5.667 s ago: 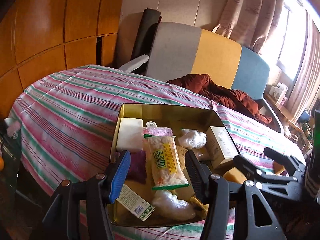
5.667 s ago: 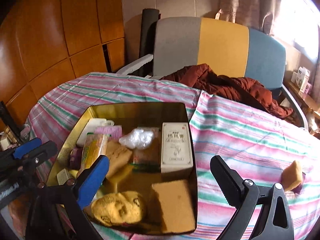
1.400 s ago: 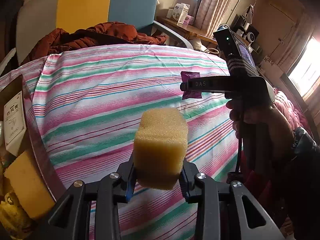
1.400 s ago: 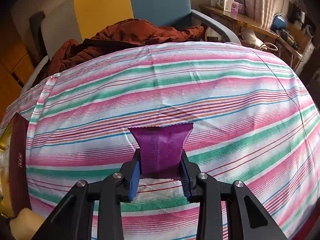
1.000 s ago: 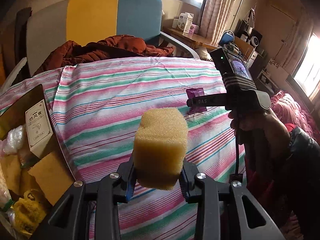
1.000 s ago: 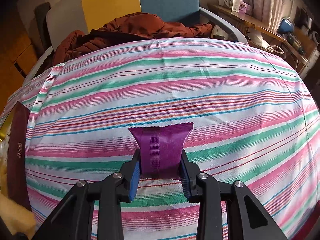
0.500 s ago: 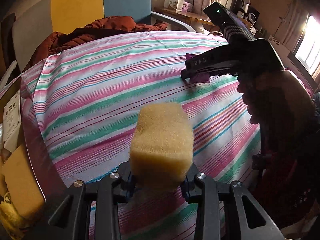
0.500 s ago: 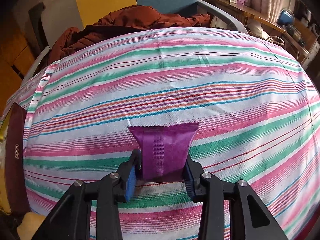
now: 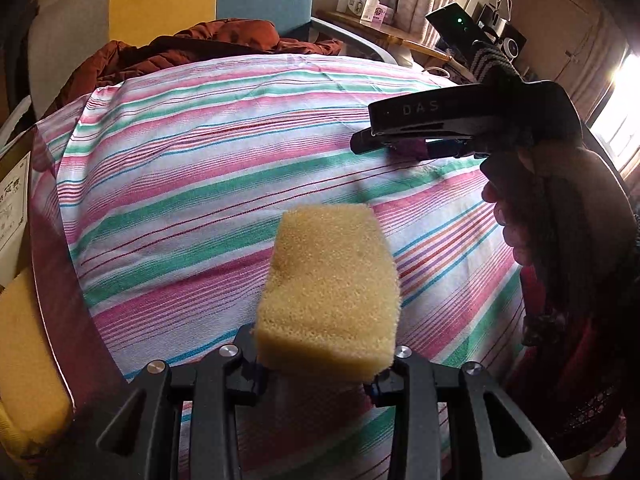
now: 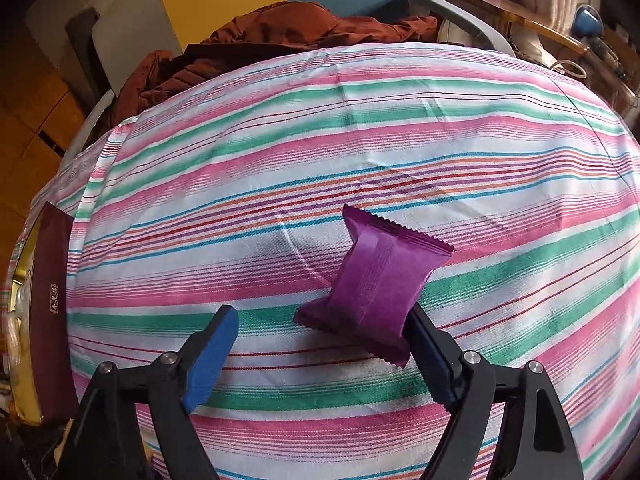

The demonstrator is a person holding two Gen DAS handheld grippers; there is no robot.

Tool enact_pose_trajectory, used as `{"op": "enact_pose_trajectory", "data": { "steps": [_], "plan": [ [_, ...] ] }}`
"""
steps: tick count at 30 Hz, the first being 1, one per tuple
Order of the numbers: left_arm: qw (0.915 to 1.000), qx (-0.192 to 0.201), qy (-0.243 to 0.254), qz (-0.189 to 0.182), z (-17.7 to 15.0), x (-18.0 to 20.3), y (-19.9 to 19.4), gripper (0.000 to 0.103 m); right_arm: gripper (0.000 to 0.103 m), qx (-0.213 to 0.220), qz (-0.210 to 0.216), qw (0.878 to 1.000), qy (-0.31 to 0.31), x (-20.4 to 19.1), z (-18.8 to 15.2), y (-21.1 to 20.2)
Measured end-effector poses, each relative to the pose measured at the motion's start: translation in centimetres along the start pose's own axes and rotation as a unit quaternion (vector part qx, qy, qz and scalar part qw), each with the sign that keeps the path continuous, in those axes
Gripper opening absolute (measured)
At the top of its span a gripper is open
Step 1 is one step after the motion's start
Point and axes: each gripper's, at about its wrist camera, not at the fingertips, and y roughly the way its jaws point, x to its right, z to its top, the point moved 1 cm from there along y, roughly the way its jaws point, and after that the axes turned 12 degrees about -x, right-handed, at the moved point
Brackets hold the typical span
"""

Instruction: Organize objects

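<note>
My right tool has just opened, so the purple pack drops on the cloth. Left tool squeezes the sponge, next to put down.

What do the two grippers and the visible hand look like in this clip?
Both are black plastic clamps with silver pivot bolts. The right gripper has blue pads, and its side reads "DAS". The right hand shows a dark sleeve. The left gripper's pads are hidden.

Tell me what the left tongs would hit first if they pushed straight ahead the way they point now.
Probably the striped cloth: the left tongs tilt down at it, and the yellow sponge they clamp would touch first. Depth is unclear.
</note>
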Motion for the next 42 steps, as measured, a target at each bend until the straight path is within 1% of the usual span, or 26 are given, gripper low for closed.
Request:
{"op": "enact_pose_trajectory", "data": {
  "steps": [1,2,3,4,5,7,11,13,14,17,18,19,21,22,25,27,28,29,30,32,34,36,38,40,42],
  "plan": [
    [1.0000,0.000,-0.002,-0.003,0.0,-0.1,0.0,0.035,0.087,-0.002,-0.005,1.000,-0.001,-0.1,0.0,0.0],
    [1.0000,0.000,-0.005,-0.006,0.1,-0.2,0.0,0.035,0.087,-0.005,-0.020,1.000,-0.004,-0.2,0.1,0.1],
    [0.9999,0.000,-0.008,-0.009,0.1,-0.3,0.0,0.035,0.090,-0.010,-0.044,0.999,-0.006,-0.5,0.0,0.3],
    [0.9999,0.000,-0.010,-0.012,0.1,-0.4,0.0,0.035,0.093,-0.017,-0.056,0.998,-0.006,-0.6,0.0,0.5],
    [0.9999,0.000,-0.011,-0.013,0.1,-0.4,0.0,0.035,0.094,-0.020,-0.055,0.998,-0.004,-0.6,-0.1,0.6],
    [0.9999,0.000,-0.010,-0.011,0.2,-0.3,0.1,0.035,0.095,-0.019,-0.041,0.999,0.005,-0.2,-0.2,0.4],
    [0.9999,0.002,-0.009,-0.010,0.2,-0.3,0.1,0.035,0.094,-0.004,0.024,0.998,0.056,1.8,-0.2,-0.4],
    [0.9999,0.002,-0.010,-0.012,0.2,-0.4,0.1,0.035,0.094,0.002,0.042,0.996,0.074,2.4,-0.2,-0.6],
    [0.9999,0.003,-0.010,-0.013,0.2,-0.4,0.1,0.035,0.092,0.003,0.040,0.996,0.075,2.3,-0.3,-0.6],
    [0.9998,0.003,-0.010,-0.014,0.2,-0.5,0.0,0.035,0.086,0.002,0.006,0.998,0.056,1.4,-0.2,-0.4],
    [0.9998,0.003,-0.009,-0.015,0.2,-0.5,0.0,0.035,0.080,0.003,-0.004,0.999,0.054,0.9,0.1,-0.2],
    [0.9998,0.003,-0.010,-0.015,0.2,-0.4,0.0,0.035,0.077,0.005,-0.011,0.998,0.054,0.9,0.3,0.0],
    [0.9998,0.004,-0.012,-0.016,0.1,-0.5,0.0,0.035,0.060,0.010,-0.017,0.998,0.061,1.5,0.3,-0.1],
    [0.9998,0.004,-0.013,-0.017,0.1,-0.5,0.0,0.035,0.057,0.012,-0.013,0.998,0.067,1.8,0.4,-0.2],
    [0.9998,0.003,-0.013,-0.015,0.1,-0.4,0.0,0.035,0.057,0.012,-0.007,0.997,0.071,2.2,0.5,-0.3],
    [0.9999,0.003,-0.011,-0.012,0.1,-0.4,0.0,0.035,0.063,0.012,-0.001,0.997,0.071,2.2,0.5,-0.4],
    [0.9999,0.003,-0.010,-0.011,0.1,-0.3,0.0,0.035,0.069,0.012,0.011,0.997,0.074,2.2,0.6,-0.5],
    [0.9999,0.003,-0.010,-0.009,0.1,-0.3,0.0,0.035,0.087,0.009,0.037,0.996,0.080,2.4,0.7,-0.5],
    [0.9999,0.003,-0.010,-0.009,0.0,-0.3,0.0,0.035,0.097,0.009,0.052,0.995,0.086,2.6,0.4,-0.9],
    [0.9999,0.003,-0.009,-0.007,0.0,-0.2,0.0,0.035,0.097,0.013,0.058,0.993,0.098,2.7,0.6,-0.9],
    [1.0000,0.003,-0.006,-0.003,0.0,0.0,0.1,0.035,0.092,0.017,0.059,0.992,0.112,3.2,0.7,-0.8],
    [1.0000,0.004,-0.003,0.003,0.1,0.2,0.1,0.035,0.070,0.021,0.028,0.993,0.112,3.2,0.7,-0.7],
    [0.9999,0.006,0.002,0.013,0.1,0.5,0.1,0.034,0.057,0.028,0.006,0.994,0.107,3.2,0.8,-0.7],
    [0.9996,0.007,0.013,0.026,0.0,0.8,-0.1,0.032,0.056,0.030,0.000,0.995,0.099,3.0,0.7,-0.8],
    [0.9995,0.014,0.012,0.025,-0.1,0.9,-0.6,0.032,0.056,0.034,-0.014,0.996,0.082,2.5,0.7,-0.9]
  ]
}}
